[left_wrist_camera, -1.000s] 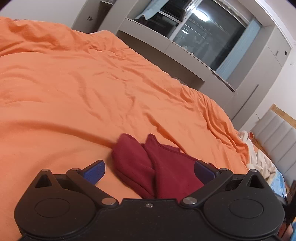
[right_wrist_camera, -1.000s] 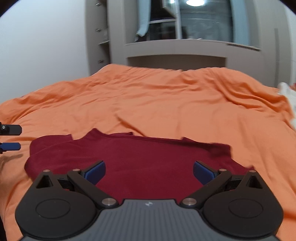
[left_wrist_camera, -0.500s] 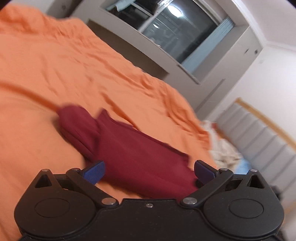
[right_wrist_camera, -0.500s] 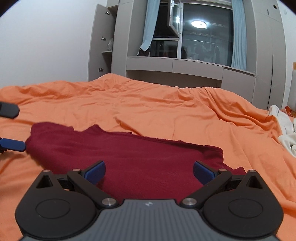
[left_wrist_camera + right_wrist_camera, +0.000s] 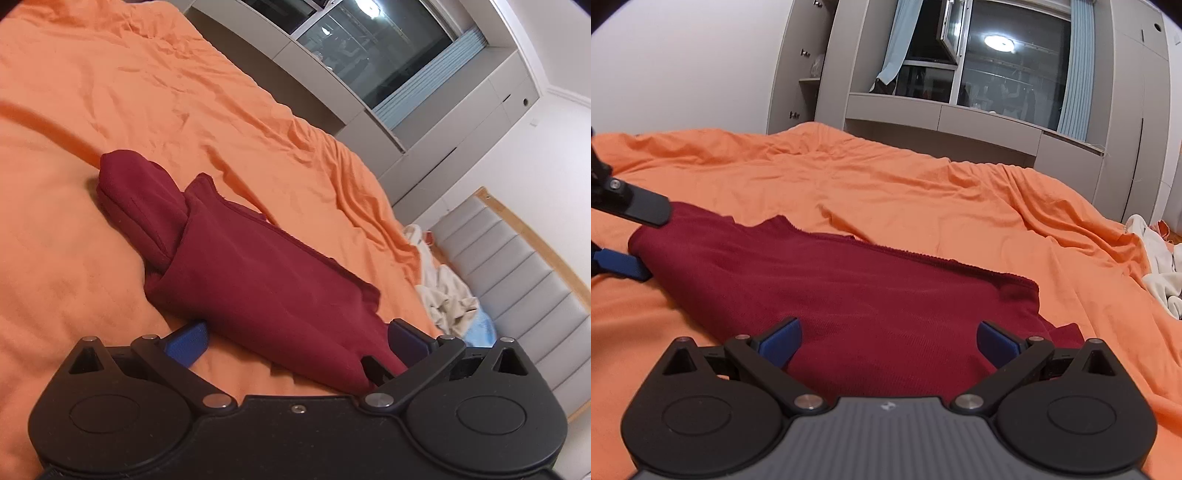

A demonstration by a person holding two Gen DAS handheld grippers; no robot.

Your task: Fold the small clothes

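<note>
While the dark red garment (image 5: 871, 295) lies on the orange bed cover (image 5: 923, 199), partly folded with a sleeve doubled over at one end, both tongs stand wide and hold nothing. Left tongs (image 5: 295, 338) straddle one end of the cloth, and right tongs (image 5: 888, 338) hover over its near edge. By judgement, at least one more fold remains.

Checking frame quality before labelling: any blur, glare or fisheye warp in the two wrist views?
Left wrist view: sharp, horizon tilted, strong fisheye bend at the window frame; the maroon garment is crisp. Right wrist view: sharp, level; the ceiling lamp reflection blows out in the glass, dark vignette in the corners; the orange bedcover is evenly lit with soft shadows.
</note>
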